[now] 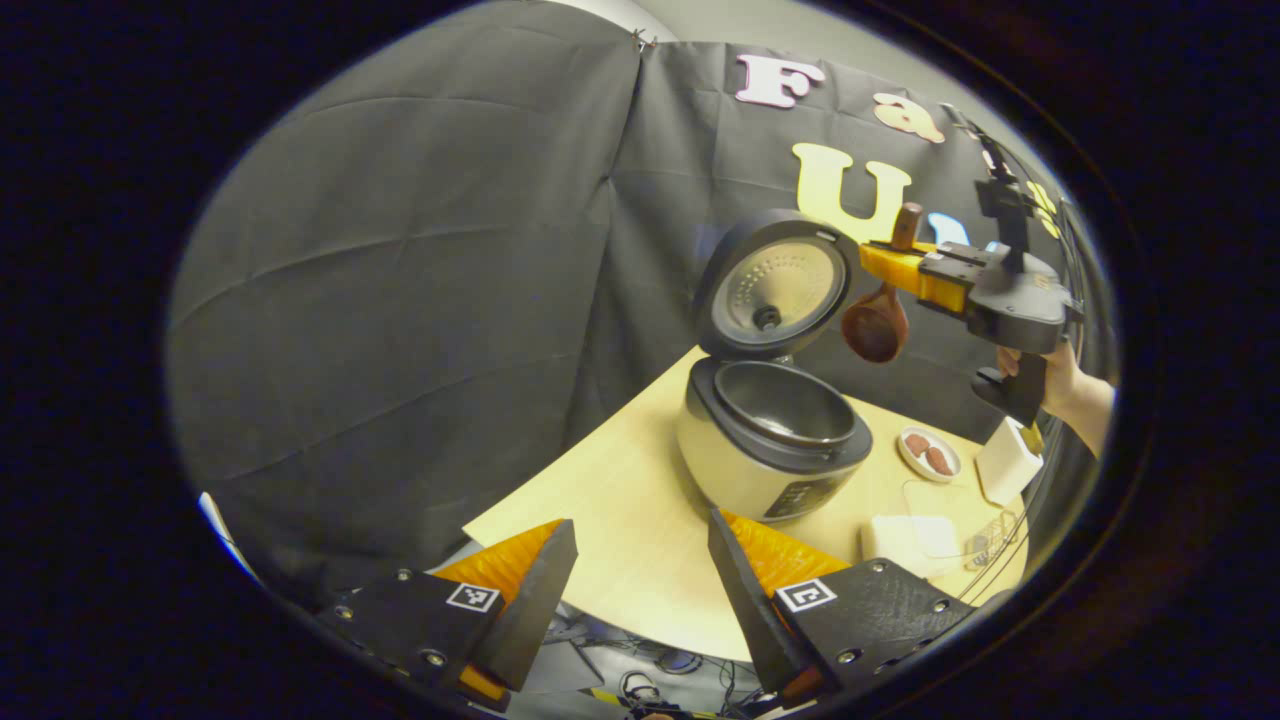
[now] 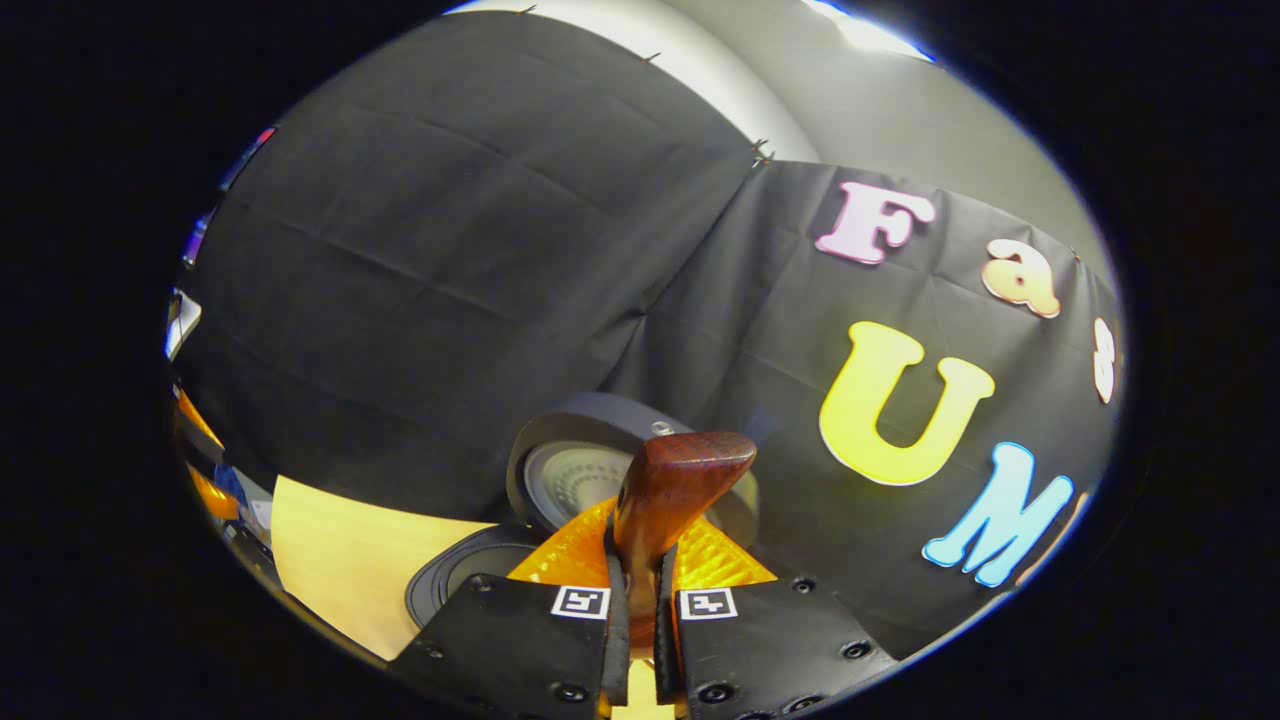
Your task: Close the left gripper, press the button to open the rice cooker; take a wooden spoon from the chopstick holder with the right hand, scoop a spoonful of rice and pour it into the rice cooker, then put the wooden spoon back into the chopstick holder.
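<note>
The rice cooker [image 1: 770, 450] stands on the light wooden table [image 1: 620, 520] with its lid [image 1: 775, 285] raised and the empty inner pot showing. My left gripper [image 1: 640, 590] is open, hanging in front of the table's near edge, well short of the cooker. A hand holds my right gripper [image 1: 885, 262] up in the air to the right of the lid. It is shut on the handle of the wooden spoon [image 1: 877, 325], whose bowl hangs below the fingers. In the right gripper view the spoon's handle end [image 2: 675, 480] sticks up between my right gripper [image 2: 638, 590], with the cooker [image 2: 470, 575] behind.
To the right of the cooker lie a small dish [image 1: 930, 455] with reddish pieces, a white box [image 1: 1007, 462] and a flat white container [image 1: 912, 540]. Cables [image 1: 650, 660] lie on the floor below the table's edge.
</note>
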Tool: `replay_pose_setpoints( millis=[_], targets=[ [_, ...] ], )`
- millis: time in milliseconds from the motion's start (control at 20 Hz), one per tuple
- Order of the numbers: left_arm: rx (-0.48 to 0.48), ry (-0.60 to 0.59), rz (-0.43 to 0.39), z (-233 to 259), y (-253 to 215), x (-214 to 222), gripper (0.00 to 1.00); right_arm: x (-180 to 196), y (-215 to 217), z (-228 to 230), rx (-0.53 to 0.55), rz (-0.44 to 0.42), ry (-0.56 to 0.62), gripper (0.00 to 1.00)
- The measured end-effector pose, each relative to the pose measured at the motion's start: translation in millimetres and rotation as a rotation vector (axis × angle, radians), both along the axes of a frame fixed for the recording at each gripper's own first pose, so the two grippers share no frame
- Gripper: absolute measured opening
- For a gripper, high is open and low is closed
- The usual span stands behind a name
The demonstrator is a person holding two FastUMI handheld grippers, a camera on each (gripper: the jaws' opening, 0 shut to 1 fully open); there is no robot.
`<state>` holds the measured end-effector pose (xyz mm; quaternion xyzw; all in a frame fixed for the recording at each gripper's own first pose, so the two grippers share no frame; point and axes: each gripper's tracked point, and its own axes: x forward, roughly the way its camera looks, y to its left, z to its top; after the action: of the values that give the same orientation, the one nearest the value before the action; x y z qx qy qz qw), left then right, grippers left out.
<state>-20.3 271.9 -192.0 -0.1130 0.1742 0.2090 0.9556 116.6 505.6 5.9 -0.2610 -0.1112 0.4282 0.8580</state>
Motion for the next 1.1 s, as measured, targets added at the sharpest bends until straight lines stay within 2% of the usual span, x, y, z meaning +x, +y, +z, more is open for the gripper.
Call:
replay_pose_setpoints(
  millis=[50, 100, 150, 200, 250, 350, 500, 650, 700, 750, 850, 900, 950, 1100],
  targets=[
    [0.019, 0.000, 0.000, 7.4, -5.4, 5.1, 0.85, -2.4, -14.8, 14.1, 0.028, -0.006, -0.003, 0.11],
    [0.035, -0.001, -0.001, 14.0, -12.1, 11.9, 0.85, -3.1, -33.3, 27.5, 0.053, -0.016, -0.013, 0.08],
    [0.044, -0.007, -0.013, 20.8, -22.0, 17.3, 0.85, -2.8, -53.1, 39.2, 0.077, -0.032, -0.025, 0.11],
    [0.047, -0.013, -0.027, 25.8, -34.7, 22.7, 0.84, 1.2, -74.3, 47.0, 0.092, -0.054, -0.028, 0.08],
    [0.048, -0.020, -0.043, 31.5, -47.8, 27.4, 0.84, 6.9, -91.9, 49.6, 0.102, -0.077, -0.026, 0.11],
    [0.054, -0.031, -0.076, 38.3, -71.2, 35.0, 0.84, 15.4, -133.7, 54.5, 0.124, -0.129, -0.020, 0.08],
    [0.071, -0.023, -0.110, 43.7, -102.7, 48.6, 0.84, 27.5, -200.2, 57.8, 0.163, -0.210, -0.006, 0.11],
    [0.087, -0.017, -0.135, 48.2, -132.7, 61.8, 0.85, 40.1, -265.7, 52.8, 0.212, -0.303, 0.016, 0.11],
    [0.096, -0.015, -0.142, 50.4, -143.1, 65.8, 0.84, 45.5, -289.3, 46.5, 0.223, -0.339, 0.035, 0.14],
    [0.104, -0.014, -0.150, 52.2, -152.2, 71.0, 0.84, 42.7, -301.0, 38.2, 0.231, -0.381, 0.057, 0.08],
    [0.117, -0.014, -0.167, 56.0, -172.5, 76.4, 0.85, 50.2, -343.5, 23.8, 0.250, -0.448, 0.104, 0.08],
    [0.123, -0.013, -0.176, 57.9, -183.1, 79.2, 0.85, 52.6, -363.6, 16.4, 0.261, -0.476, 0.128, 0.14],
    [0.132, -0.013, -0.182, 60.7, -194.4, 82.0, 0.84, 54.6, -381.8, 9.1, 0.272, -0.503, 0.152, 0.11],
    [0.160, -0.016, -0.197, 63.4, -228.9, 85.8, 0.84, 56.4, -425.0, -18.2, 0.285, -0.552, 0.229, 0.11]
  ],
)
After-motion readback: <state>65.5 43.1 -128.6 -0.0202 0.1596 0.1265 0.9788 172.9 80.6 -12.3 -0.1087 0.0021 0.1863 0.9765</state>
